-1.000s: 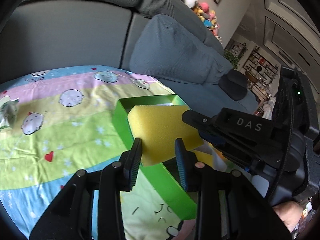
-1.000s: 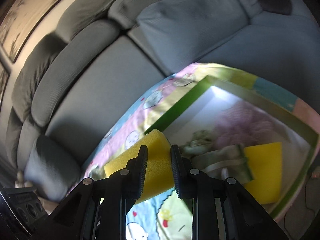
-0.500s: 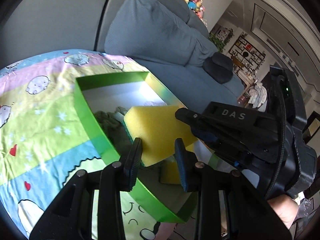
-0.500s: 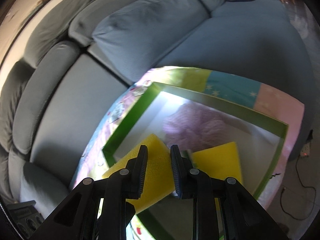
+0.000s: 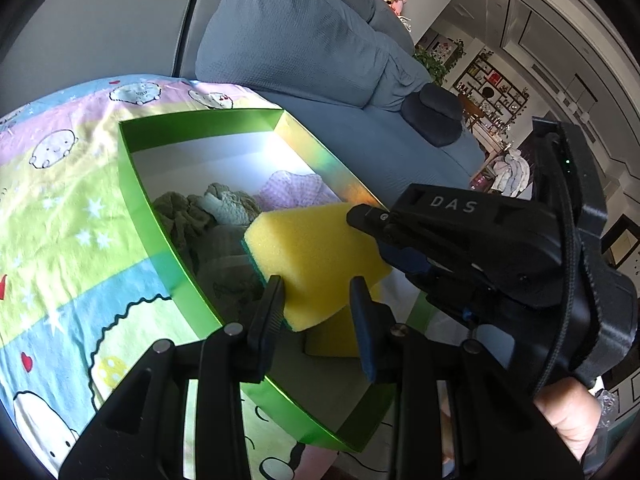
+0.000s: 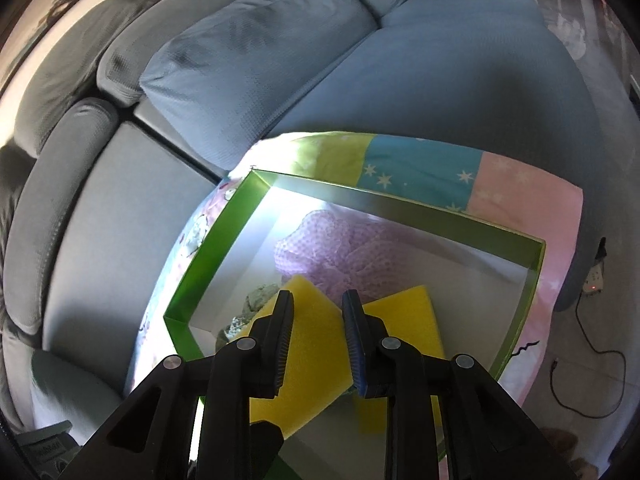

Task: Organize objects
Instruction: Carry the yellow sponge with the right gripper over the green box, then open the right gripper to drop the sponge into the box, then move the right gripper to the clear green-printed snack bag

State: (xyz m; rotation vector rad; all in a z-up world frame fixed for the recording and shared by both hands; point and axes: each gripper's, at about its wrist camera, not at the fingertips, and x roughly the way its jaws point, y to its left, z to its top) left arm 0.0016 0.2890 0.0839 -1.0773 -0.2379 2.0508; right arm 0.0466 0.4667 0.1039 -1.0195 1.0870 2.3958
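A yellow sponge (image 5: 316,256) with a green scrub side hangs over the inside of an open green box (image 5: 136,184). My left gripper (image 5: 318,300) is shut on its near corner. My right gripper (image 6: 318,308) comes in from the right and is shut on the same yellow sponge (image 6: 312,336). In the green box (image 6: 208,256) lie a second yellow sponge (image 6: 408,312), a purple mesh pouf (image 6: 340,240) and a crumpled green cloth (image 5: 188,216). The held sponge hides part of them.
The box sits on a pastel cartoon blanket (image 5: 60,200) spread on a grey sofa (image 6: 100,220). A blue-grey cushion (image 5: 304,40) lies behind the box. A cable and power strip (image 6: 592,280) are on the floor at right. A hand (image 5: 568,424) holds the right gripper.
Both grippers carried the sponge from above the box's edge to over its inside and a little lower. The box contents now show beneath it.
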